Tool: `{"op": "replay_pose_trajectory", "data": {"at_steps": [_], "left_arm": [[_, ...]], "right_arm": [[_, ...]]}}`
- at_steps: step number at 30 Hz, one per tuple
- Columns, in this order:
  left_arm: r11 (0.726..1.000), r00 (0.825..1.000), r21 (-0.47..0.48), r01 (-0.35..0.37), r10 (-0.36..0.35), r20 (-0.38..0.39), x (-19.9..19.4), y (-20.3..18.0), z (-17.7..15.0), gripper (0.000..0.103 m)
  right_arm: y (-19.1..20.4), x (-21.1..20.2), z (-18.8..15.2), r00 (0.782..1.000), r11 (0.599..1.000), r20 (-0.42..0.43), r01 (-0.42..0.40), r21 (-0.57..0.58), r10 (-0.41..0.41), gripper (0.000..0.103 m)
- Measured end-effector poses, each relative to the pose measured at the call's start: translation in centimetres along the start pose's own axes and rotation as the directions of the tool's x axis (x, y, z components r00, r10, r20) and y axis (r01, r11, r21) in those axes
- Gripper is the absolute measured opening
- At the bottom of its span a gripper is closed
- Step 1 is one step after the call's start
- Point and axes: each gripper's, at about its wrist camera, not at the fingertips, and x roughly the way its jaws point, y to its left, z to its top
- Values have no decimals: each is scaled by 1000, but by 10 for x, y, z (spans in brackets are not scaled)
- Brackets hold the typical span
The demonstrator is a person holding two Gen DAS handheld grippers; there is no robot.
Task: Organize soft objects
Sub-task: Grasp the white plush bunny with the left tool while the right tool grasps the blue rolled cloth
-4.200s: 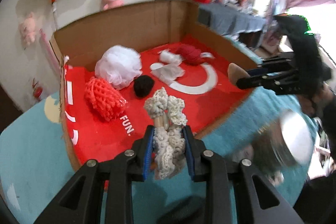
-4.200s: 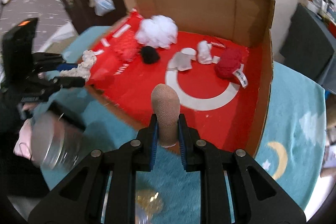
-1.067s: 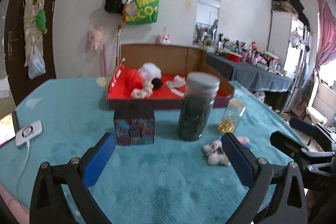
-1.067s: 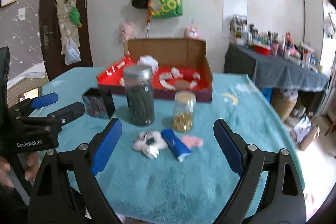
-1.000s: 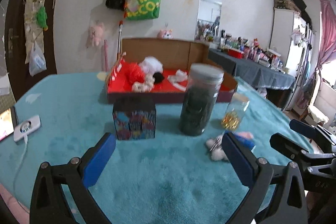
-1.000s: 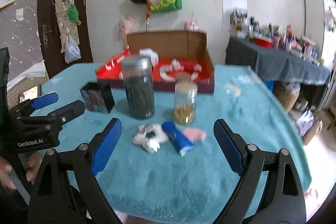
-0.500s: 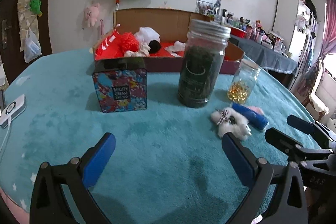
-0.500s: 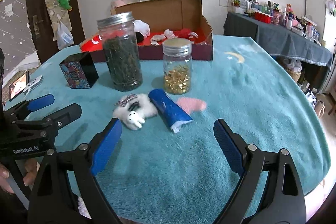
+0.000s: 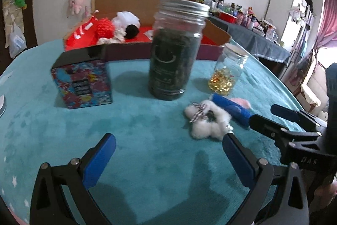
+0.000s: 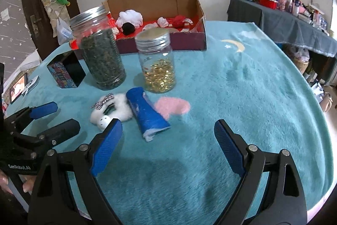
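Observation:
A white fluffy toy with a checked bow [image 10: 113, 109] [image 9: 207, 121], a rolled blue cloth [image 10: 147, 115] [image 9: 231, 108] and a flat pink piece [image 10: 171, 107] [image 9: 241, 101] lie on the teal table cover. My left gripper [image 9: 166, 154] is open and empty, just short of the white toy. My right gripper [image 10: 168, 140] is open and empty, just short of the blue cloth. The cardboard box [image 10: 198, 14] [image 9: 219, 32] with a red floor holds several soft things at the far side.
A tall jar of dark leaves [image 10: 101, 52] [image 9: 174, 54], a small jar of golden capsules [image 10: 158, 62] [image 9: 228, 71] and a colourful square tin [image 10: 65, 72] [image 9: 84, 81] stand between the soft things and the box. A phone [image 10: 18, 88] lies at the table's left edge.
Both grippers let go of their soft things into the box, pulled back, and have now moved forward and lower toward the white toy and blue cloth. Both stay open.

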Motion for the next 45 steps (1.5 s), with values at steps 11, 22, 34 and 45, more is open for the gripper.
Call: {"op": "replay_pose_trajectory", "data": {"at_steps": [11,22,34,45], "left_arm": [[997,992,77,9,1,-124,36,-29,20,103],[987,982,144,-77,100,-162,36,-5,22,103],[977,982,214,-1,41,-185,45,-7,27,103],[968,982,200,155,-129,-140,35,0,36,48]], "right_arm": [[-38,11,18,994,995,-59,-92,27,93,90],[-31,15,22,984,988,-84,-156,-18,154,90],[8,31,23,979,969,-132,-179,-173,157,83],[23,26,16,980,965,-84,-193,-180,181,22]]}}
